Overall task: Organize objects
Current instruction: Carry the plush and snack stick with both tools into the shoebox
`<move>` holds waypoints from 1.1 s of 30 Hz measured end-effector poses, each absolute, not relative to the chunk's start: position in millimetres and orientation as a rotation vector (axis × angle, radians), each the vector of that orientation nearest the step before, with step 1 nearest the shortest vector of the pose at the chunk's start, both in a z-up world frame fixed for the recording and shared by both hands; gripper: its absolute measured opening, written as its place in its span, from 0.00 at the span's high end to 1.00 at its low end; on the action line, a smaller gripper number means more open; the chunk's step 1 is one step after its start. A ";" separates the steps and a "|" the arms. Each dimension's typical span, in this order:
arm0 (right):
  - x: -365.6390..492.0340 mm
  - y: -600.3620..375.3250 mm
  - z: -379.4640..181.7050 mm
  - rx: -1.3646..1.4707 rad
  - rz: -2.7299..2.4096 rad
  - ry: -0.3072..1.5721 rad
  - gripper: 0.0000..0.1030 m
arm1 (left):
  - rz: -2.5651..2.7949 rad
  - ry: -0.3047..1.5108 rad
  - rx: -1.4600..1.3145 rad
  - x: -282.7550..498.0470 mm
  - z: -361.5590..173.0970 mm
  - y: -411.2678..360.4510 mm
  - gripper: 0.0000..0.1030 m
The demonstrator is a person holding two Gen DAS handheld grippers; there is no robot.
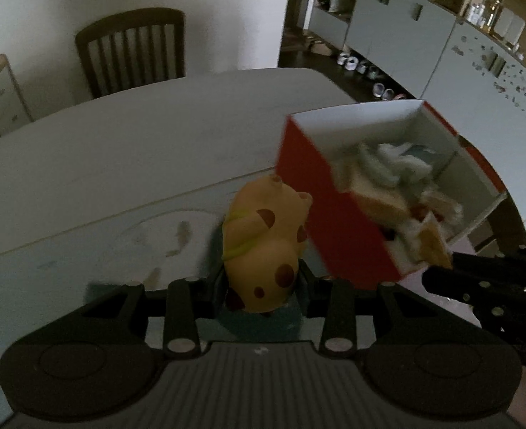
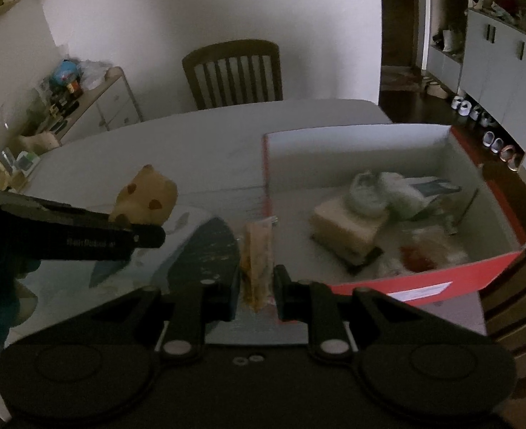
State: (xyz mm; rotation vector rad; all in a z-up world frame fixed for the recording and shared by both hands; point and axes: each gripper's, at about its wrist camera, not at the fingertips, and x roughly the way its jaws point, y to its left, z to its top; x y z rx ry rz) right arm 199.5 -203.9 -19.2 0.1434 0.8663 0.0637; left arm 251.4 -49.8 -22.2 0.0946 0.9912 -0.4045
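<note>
My left gripper point(image 1: 261, 282) is shut on a yellow toy animal with brown spots point(image 1: 263, 246), held above the white table point(image 1: 120, 150) just left of a red box point(image 1: 320, 214). From the right wrist view the same toy point(image 2: 145, 196) pokes up behind the left gripper's black arm point(image 2: 84, 239). My right gripper point(image 2: 257, 286) is shut on a thin tan packet point(image 2: 257, 254), which stands upright at the near left corner of the red box point(image 2: 424, 279). The box is white inside and holds a tan block point(image 2: 345, 225), pale crumpled items and a red patch.
A dark wooden chair point(image 2: 232, 71) stands behind the table. A low cabinet with clutter on top point(image 2: 84, 96) lies at the left. White cupboards point(image 2: 495, 60) and several shoes on the floor point(image 2: 477, 114) line the right side. A dark blue patch point(image 2: 209, 250) marks the tabletop.
</note>
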 end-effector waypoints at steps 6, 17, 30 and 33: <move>199.0 -247.7 -16.1 0.143 0.048 0.842 0.82 | -0.428 0.982 0.108 245.8 -17.8 -98.4 0.64; 219.9 -325.0 -26.1 0.107 -0.033 0.824 0.82 | -0.456 1.009 0.158 260.1 -20.3 -186.5 0.64; 255.5 -360.3 -66.4 0.055 -0.046 0.923 0.82 | -0.405 1.056 0.294 296.4 -52.6 -251.0 0.63; 260.6 -358.2 -75.9 0.028 -0.030 0.951 0.82 | -0.401 1.074 0.318 303.9 -61.2 -256.9 0.63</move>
